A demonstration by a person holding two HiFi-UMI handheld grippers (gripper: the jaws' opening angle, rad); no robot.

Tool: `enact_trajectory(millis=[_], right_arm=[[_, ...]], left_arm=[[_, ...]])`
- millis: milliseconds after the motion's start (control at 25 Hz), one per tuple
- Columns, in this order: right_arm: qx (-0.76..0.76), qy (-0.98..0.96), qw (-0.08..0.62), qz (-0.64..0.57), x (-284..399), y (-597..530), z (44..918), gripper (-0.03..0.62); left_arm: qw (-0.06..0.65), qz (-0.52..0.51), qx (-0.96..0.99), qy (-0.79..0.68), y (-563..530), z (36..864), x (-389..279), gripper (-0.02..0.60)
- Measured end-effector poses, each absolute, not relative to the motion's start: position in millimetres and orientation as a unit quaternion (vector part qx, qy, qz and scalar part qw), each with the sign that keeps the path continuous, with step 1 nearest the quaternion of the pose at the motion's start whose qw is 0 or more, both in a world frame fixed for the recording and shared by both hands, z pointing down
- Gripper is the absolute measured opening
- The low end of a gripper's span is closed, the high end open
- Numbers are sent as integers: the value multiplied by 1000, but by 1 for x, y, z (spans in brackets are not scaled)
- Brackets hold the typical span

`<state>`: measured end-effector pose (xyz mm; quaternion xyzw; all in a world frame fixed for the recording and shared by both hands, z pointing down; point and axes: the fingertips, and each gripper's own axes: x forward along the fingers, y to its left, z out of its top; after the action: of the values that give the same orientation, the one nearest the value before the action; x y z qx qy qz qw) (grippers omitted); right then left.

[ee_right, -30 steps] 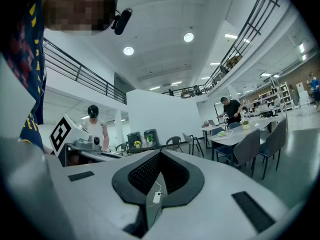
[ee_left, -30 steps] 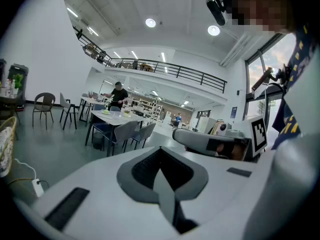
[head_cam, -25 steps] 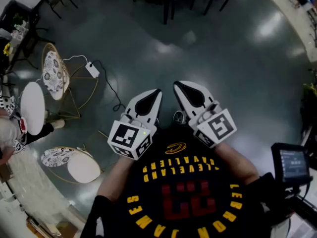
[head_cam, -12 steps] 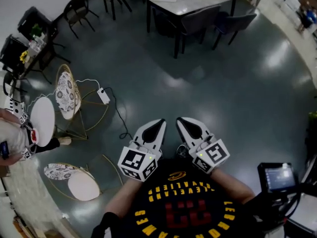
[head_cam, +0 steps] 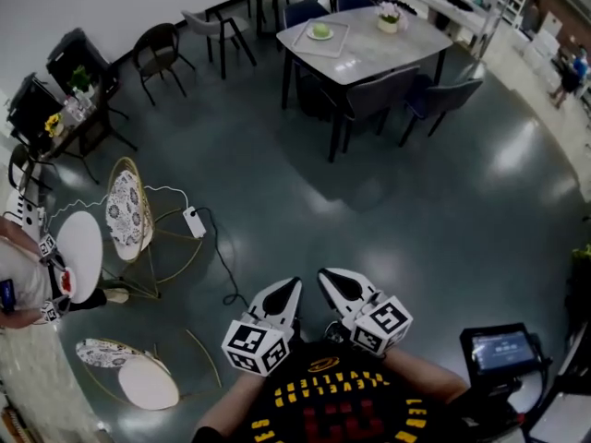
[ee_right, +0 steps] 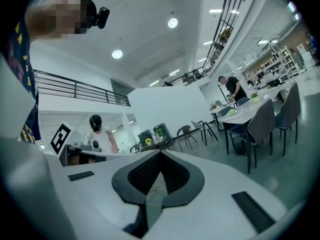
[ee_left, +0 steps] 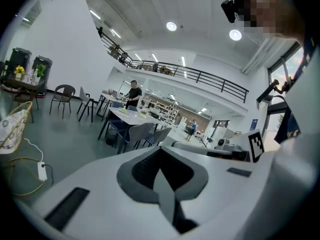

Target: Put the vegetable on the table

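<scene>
A green vegetable (head_cam: 320, 31) lies on a pale tray on the grey dining table (head_cam: 388, 53), far off at the top of the head view. Both grippers hang low in front of my black shirt, far from that table. My left gripper (head_cam: 290, 288) is shut with nothing between its fingers. Close beside it, my right gripper (head_cam: 329, 279) is also shut and holds nothing. In the left gripper view the gripper (ee_left: 159, 165) points toward the distant table (ee_left: 131, 116). The right gripper view shows its gripper (ee_right: 159, 170) and the table (ee_right: 248, 115) at the right, with the green vegetable (ee_right: 231, 112) on it.
Dark chairs (head_cam: 434, 100) ring the table. Gold wire chairs (head_cam: 129, 215) and round white side tables (head_cam: 81, 243) stand at the left. A power strip with its cable (head_cam: 195, 222) lies on the grey floor. A person (head_cam: 18, 280) is at the left edge, a screen (head_cam: 503, 349) at lower right.
The head view has swung up and forward: the dining table with the vegetable has come into sight at the top. Both grippers now sit lower in the frame, still shut.
</scene>
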<state>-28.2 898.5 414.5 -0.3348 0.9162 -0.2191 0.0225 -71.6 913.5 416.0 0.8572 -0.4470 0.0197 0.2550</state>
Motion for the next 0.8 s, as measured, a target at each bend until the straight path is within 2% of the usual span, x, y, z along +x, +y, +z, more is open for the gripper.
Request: enact_trajectory(millis=[480, 800], right_arm=[[-383, 904, 15, -190, -103, 783, 389, 5], [-389, 901, -28, -192, -136, 730, 403, 5]], left_arm=[[229, 12, 890, -393, 788, 390, -142, 2], [261, 5, 887, -381, 732, 407, -175, 2]])
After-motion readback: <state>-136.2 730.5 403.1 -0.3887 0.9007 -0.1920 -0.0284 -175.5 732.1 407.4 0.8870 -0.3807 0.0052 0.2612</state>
